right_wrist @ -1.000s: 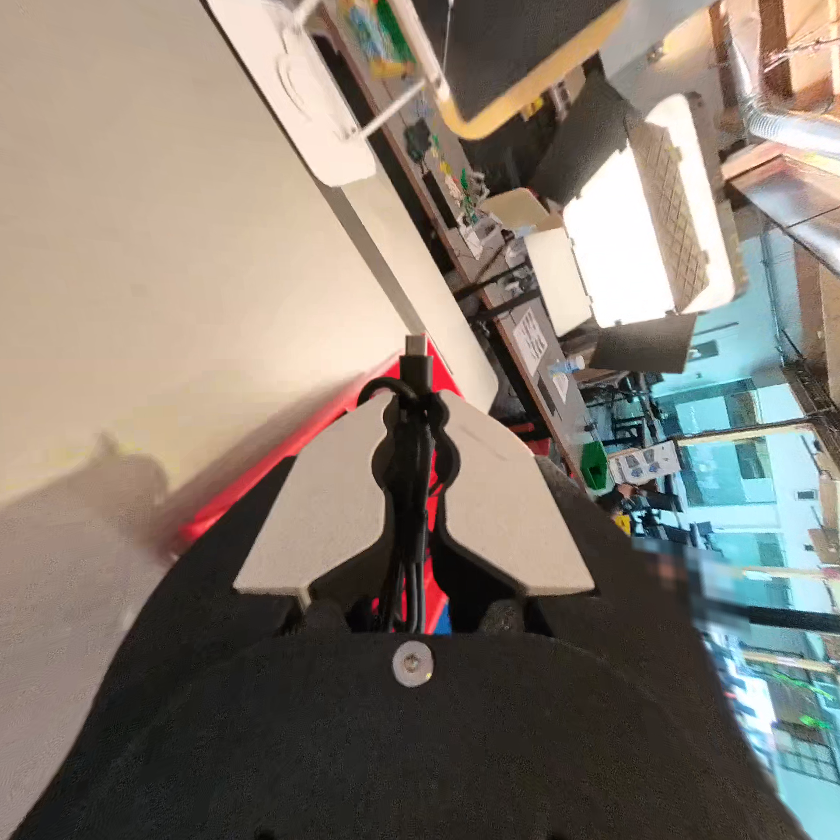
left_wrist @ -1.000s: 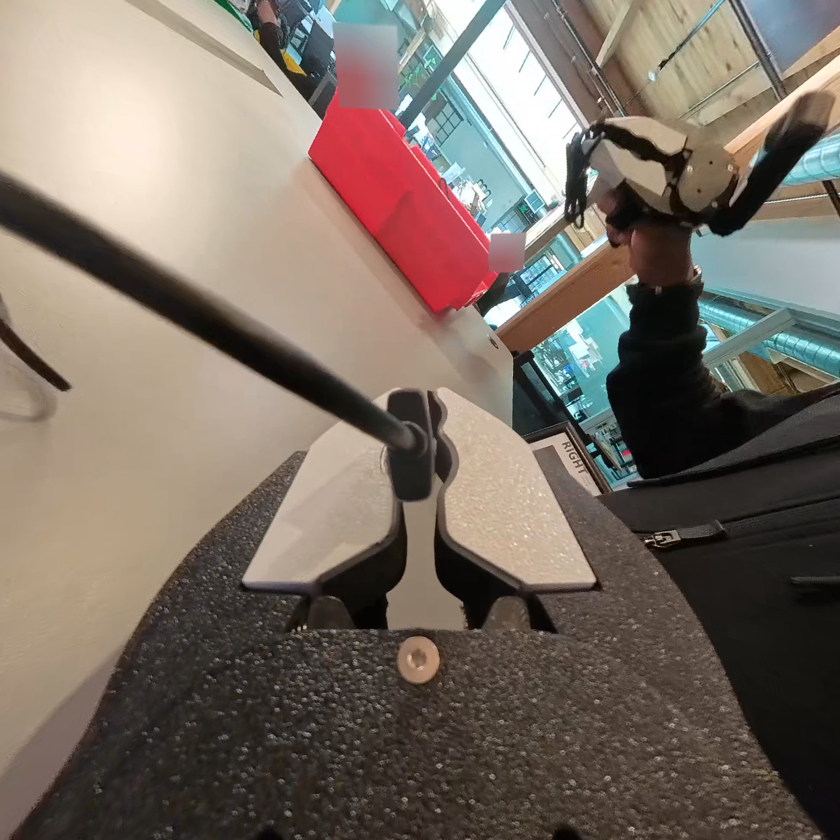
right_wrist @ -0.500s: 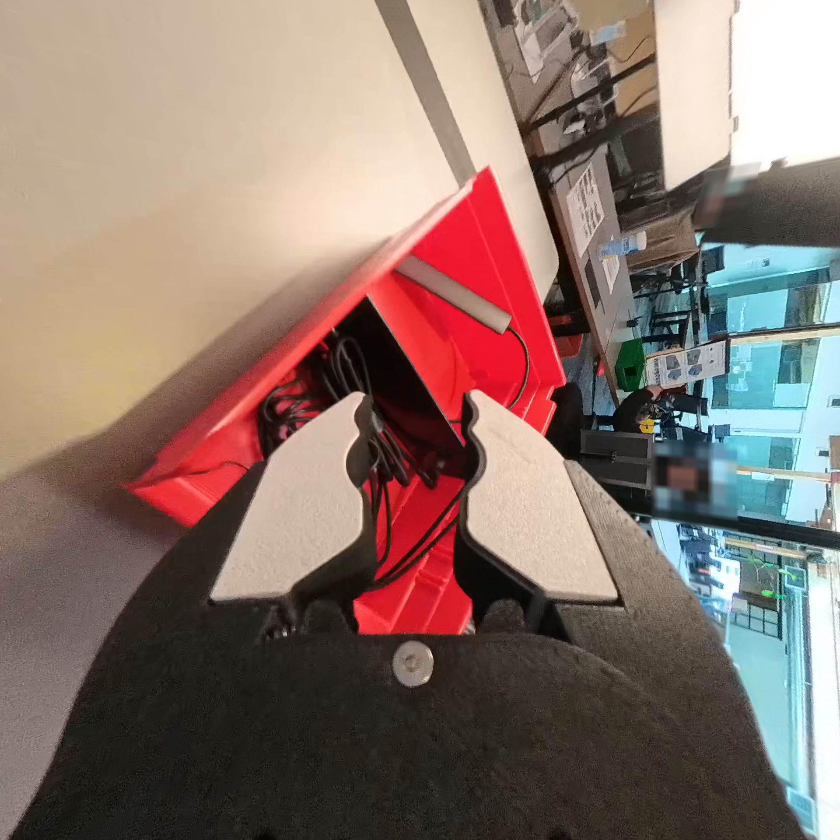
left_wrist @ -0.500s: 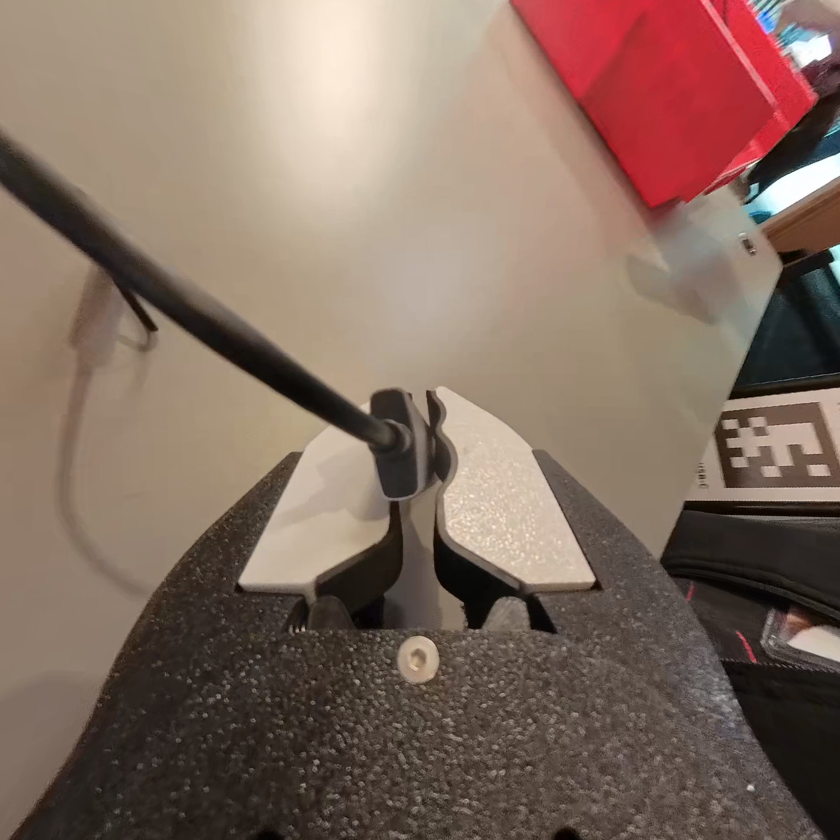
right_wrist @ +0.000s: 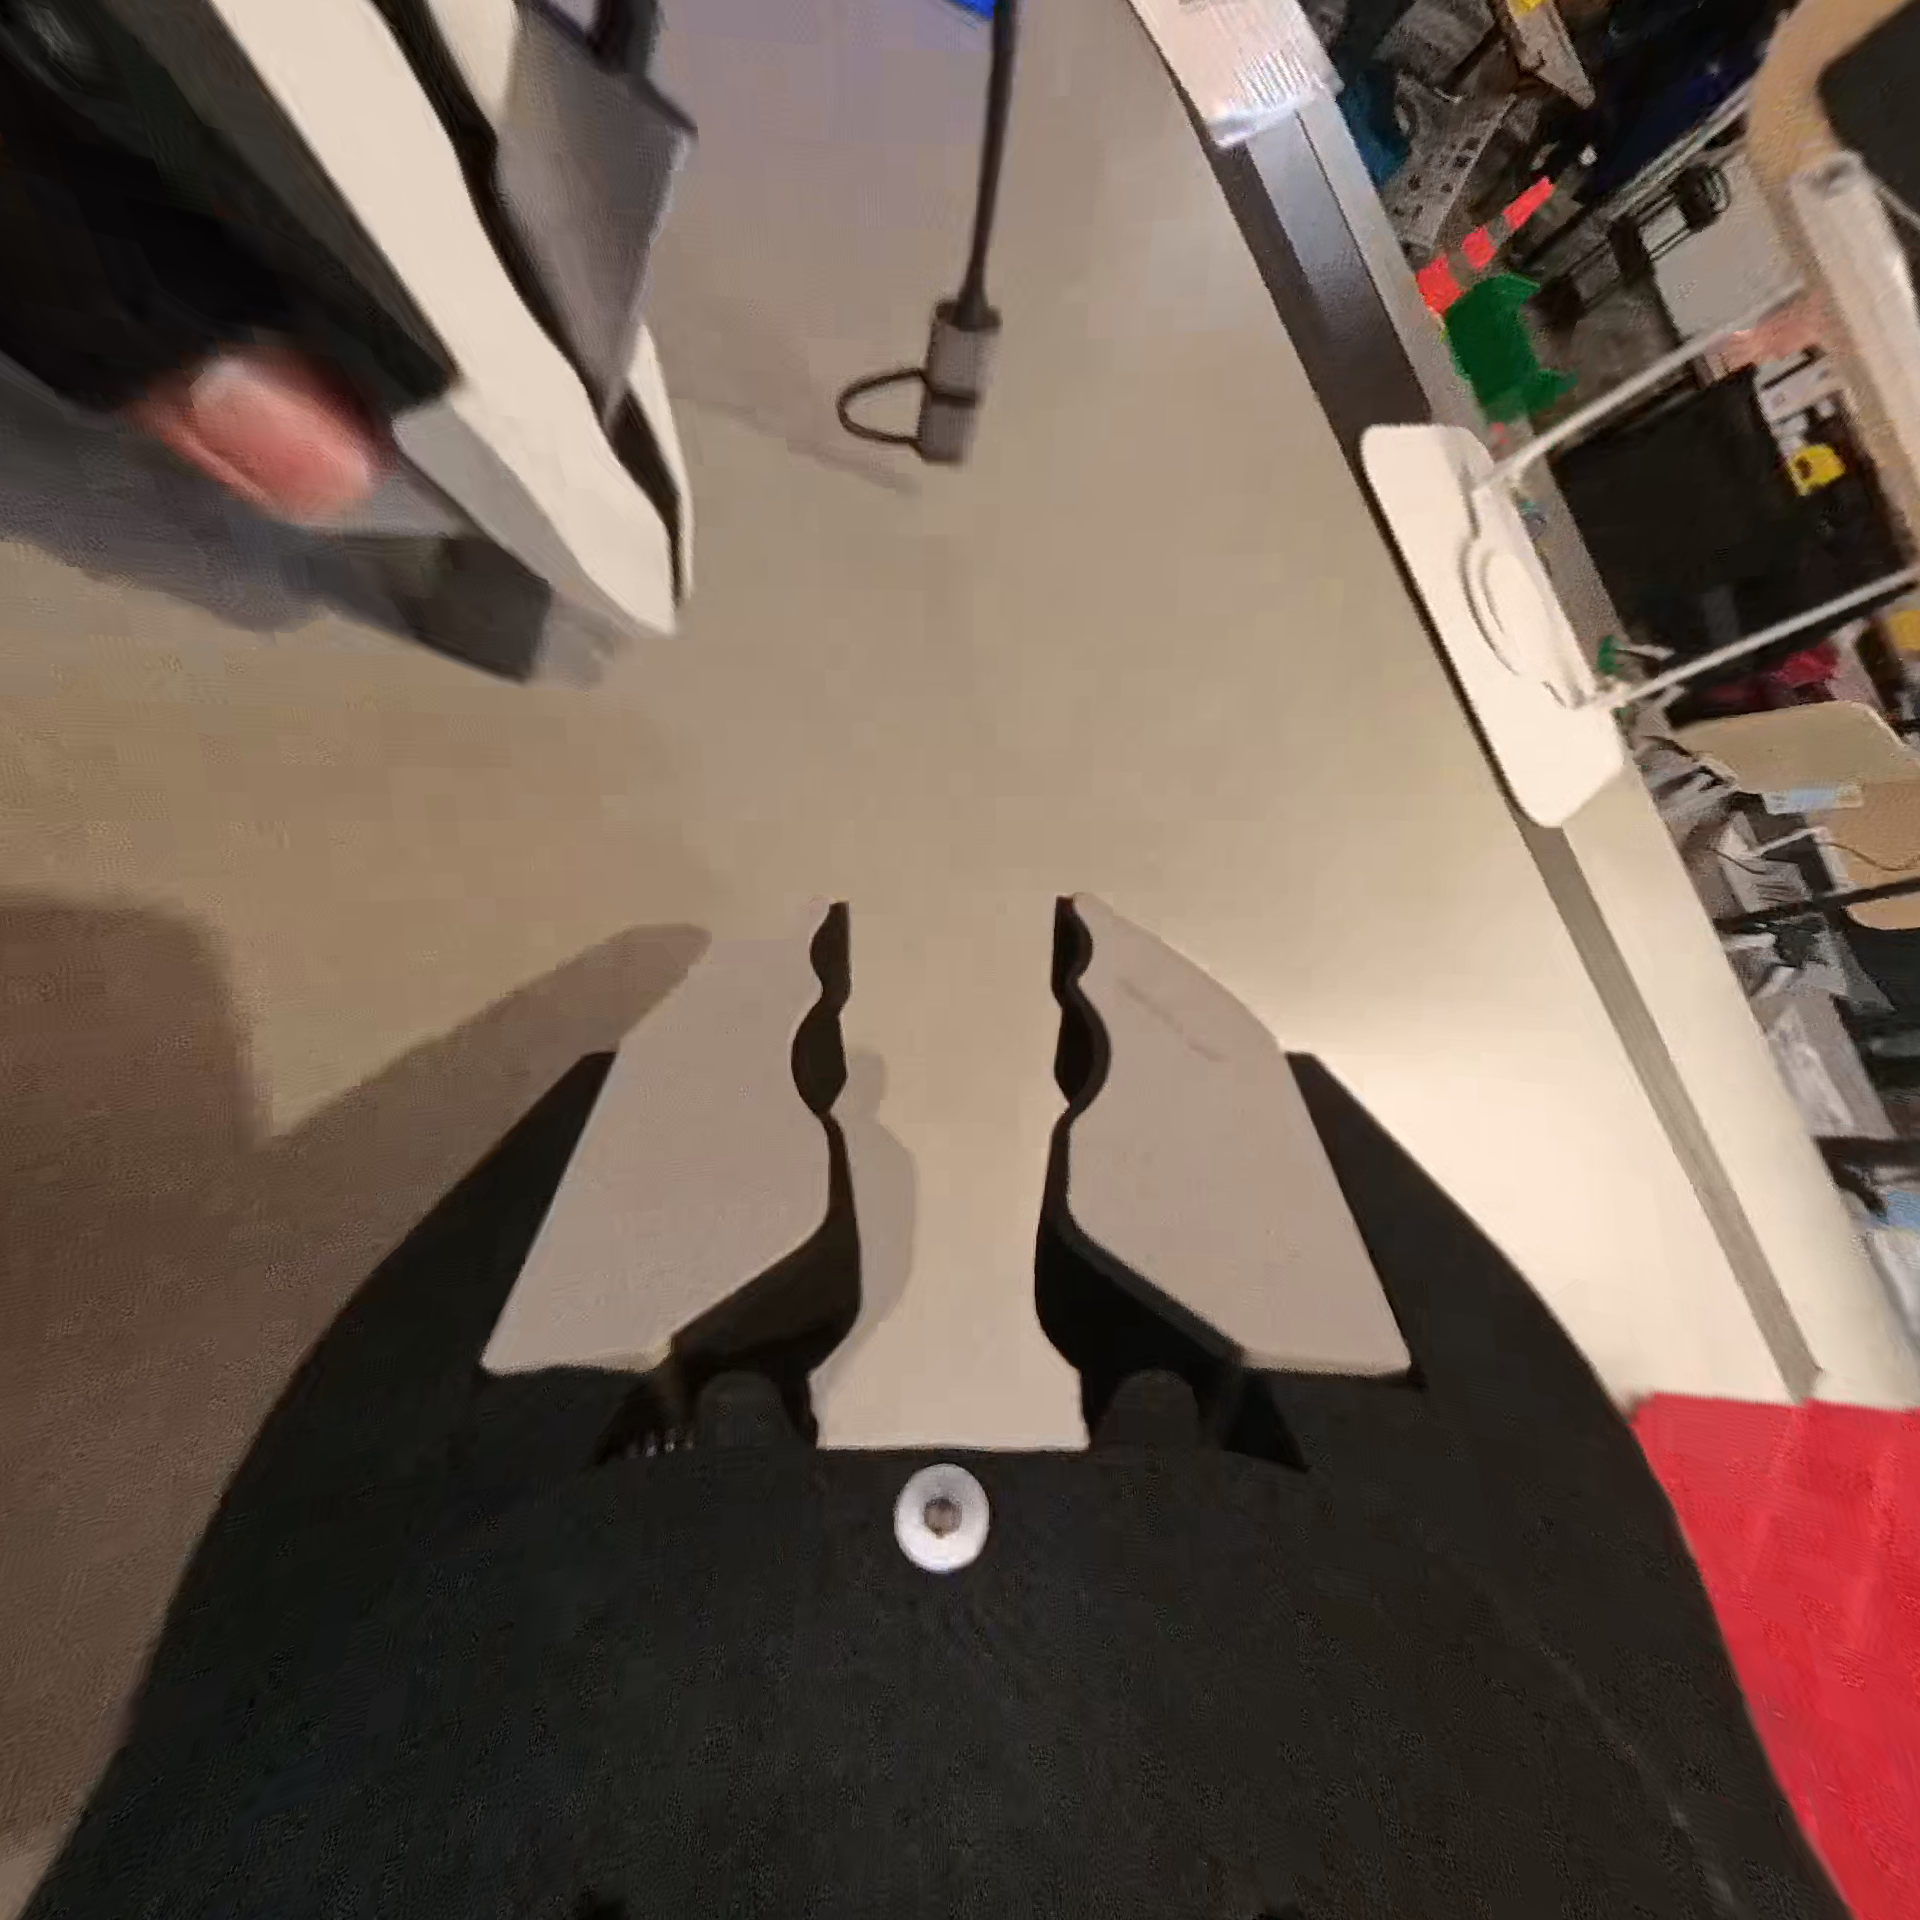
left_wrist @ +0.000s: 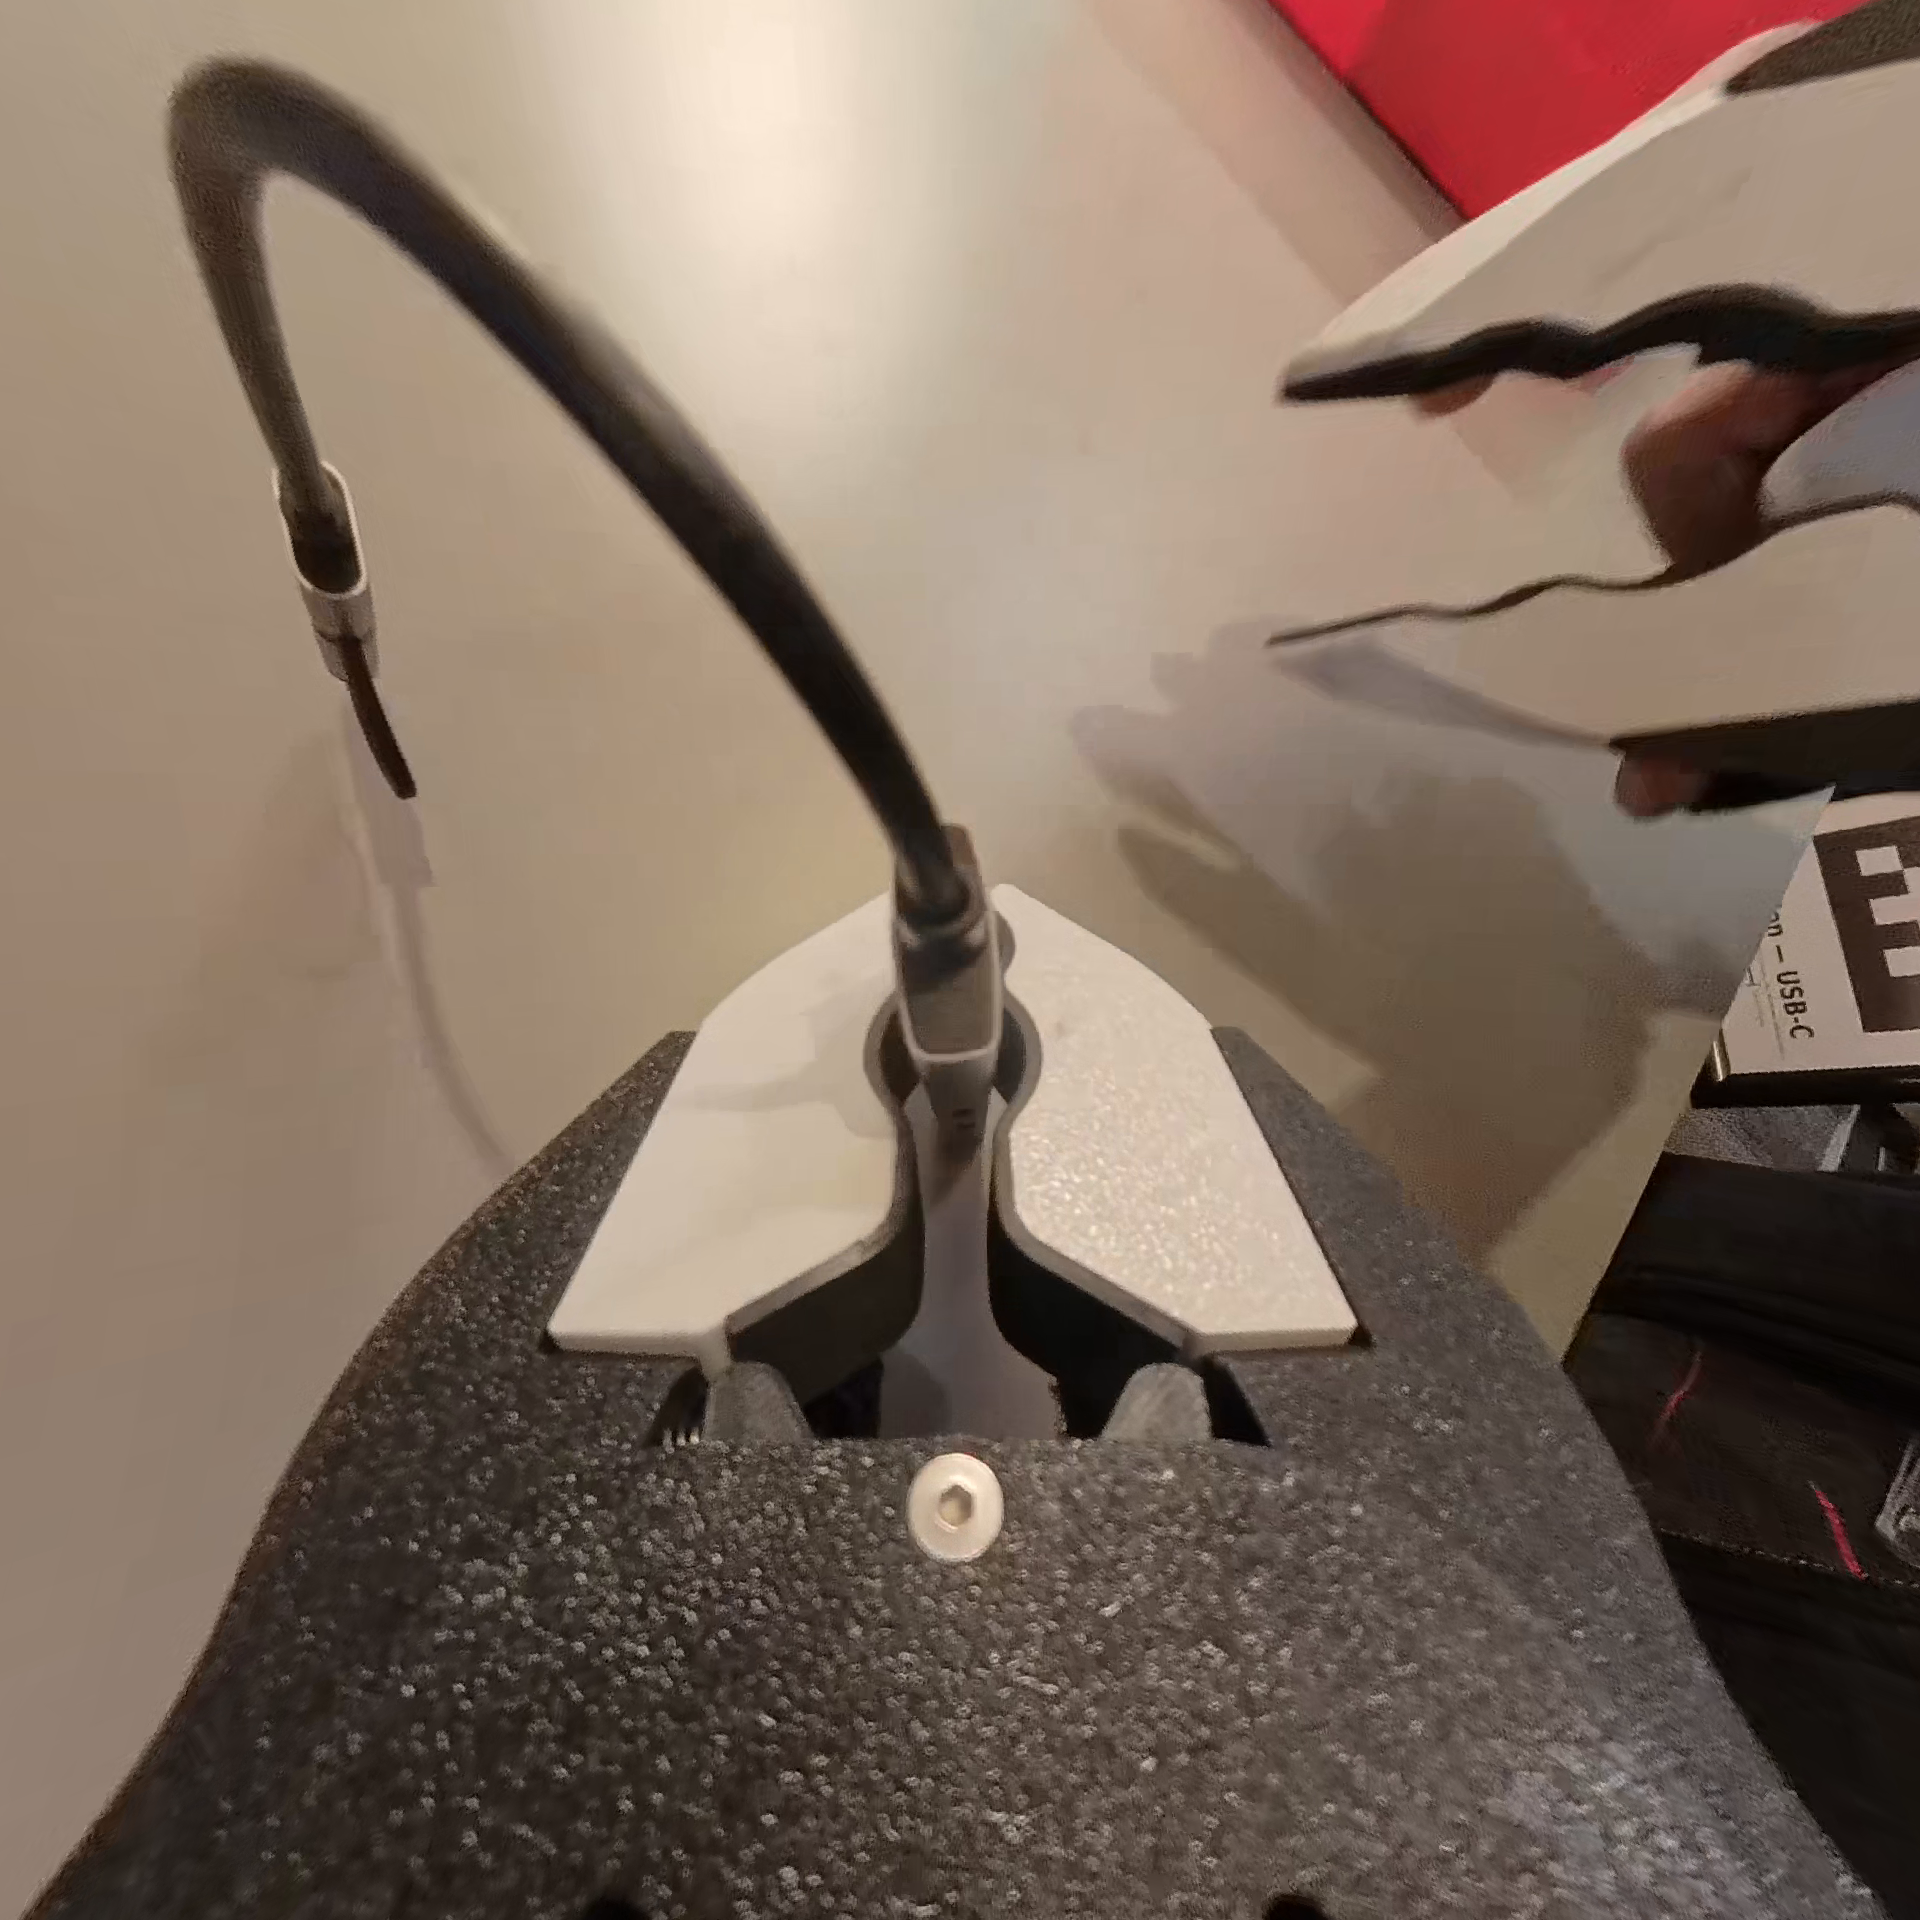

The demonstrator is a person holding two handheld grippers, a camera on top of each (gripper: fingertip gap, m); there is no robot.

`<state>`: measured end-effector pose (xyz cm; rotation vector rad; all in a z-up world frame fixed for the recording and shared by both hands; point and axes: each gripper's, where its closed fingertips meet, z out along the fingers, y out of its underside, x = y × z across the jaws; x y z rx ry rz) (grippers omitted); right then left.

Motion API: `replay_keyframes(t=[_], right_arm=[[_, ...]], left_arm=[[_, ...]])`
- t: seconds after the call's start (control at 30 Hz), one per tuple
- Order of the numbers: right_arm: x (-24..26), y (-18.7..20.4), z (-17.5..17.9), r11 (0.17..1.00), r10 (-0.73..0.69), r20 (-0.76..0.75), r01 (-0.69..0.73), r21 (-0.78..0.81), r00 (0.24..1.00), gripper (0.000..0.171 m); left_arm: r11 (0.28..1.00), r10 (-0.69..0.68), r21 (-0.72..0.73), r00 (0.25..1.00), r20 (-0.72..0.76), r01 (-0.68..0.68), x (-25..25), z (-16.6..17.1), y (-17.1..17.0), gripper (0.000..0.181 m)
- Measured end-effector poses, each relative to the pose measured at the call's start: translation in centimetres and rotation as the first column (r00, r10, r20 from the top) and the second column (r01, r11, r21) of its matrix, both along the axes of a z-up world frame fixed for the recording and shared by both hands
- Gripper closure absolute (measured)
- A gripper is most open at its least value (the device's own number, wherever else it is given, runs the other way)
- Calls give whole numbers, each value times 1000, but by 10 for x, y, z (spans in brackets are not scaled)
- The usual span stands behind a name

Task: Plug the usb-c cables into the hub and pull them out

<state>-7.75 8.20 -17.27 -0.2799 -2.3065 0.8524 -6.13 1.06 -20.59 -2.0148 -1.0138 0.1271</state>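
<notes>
Bare table (right_wrist: 935,727) lies ahead of the parted right gripper (right_wrist: 951,935). Left gripper (right_wrist: 582,343) crowds upper left; cable plug (right_wrist: 956,384) lies beyond, red bin (right_wrist: 1797,1558) lower right.

Your left gripper (left_wrist: 951,997) has its jaws pinched nearly together on a grey plug, its body pointing down over the table. Your right gripper (right_wrist: 948,935) hangs with its jaws spread and nothing between them. In the left wrist view it comes in sideways from the right, close by, with your fingers (left_wrist: 1704,468) blurred behind its plates.
</notes>
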Motion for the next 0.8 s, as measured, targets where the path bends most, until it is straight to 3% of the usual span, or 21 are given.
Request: replay_keyframes(t=[0.17, 0.43, 0.63, 0.73, 0.8], right_arm=[[17, -58, 18, 960, 88, 167, -39, -277, 982, 134], [37, -90, 16, 883, 213, 453, 28, -468, 866, 131], [39, -92, 13, 872, 215, 495, 64, -486, 842, 146], [32, -85, 14, 881, 160, 467, 88, -465, 869, 147], [21, -70, 22, 886, 98, 415, 111, -450, 904, 147]], left_arm=[[997, -70, 19, 997, -26, 71, 10, 2, 10, 174], [985, -173, -29, 982, -74, 172, 26, 1, 19, 174], [969, -248, -37, 964, -99, 245, 33, 1, 26, 174], [963, -262, 39, 959, -109, 267, 35, 6, 32, 171], [955, -251, 127, 958, -141, 269, 34, 17, 34, 157]])
